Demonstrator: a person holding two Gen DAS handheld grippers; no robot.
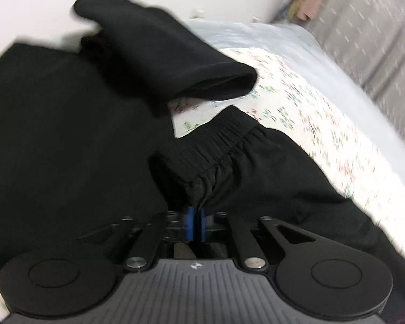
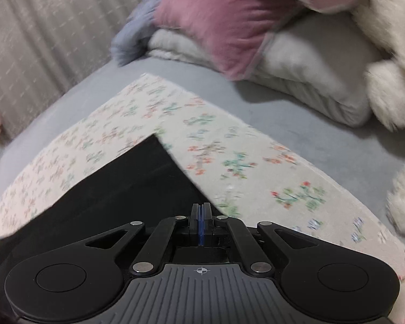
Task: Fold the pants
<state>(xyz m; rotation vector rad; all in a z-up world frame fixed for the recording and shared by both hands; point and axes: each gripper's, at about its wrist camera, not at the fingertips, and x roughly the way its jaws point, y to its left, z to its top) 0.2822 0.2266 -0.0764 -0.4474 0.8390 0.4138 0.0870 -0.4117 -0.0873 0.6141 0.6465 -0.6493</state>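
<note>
Left fingers [image 1: 195, 217] pinch pants [image 1: 243, 167] waistband; right fingers [image 2: 201, 212] closed on pants edge

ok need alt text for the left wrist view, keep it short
The left gripper is shut on bunched black pants just below their elastic waistband. A pant leg lies beyond, over a floral sheet.
</note>
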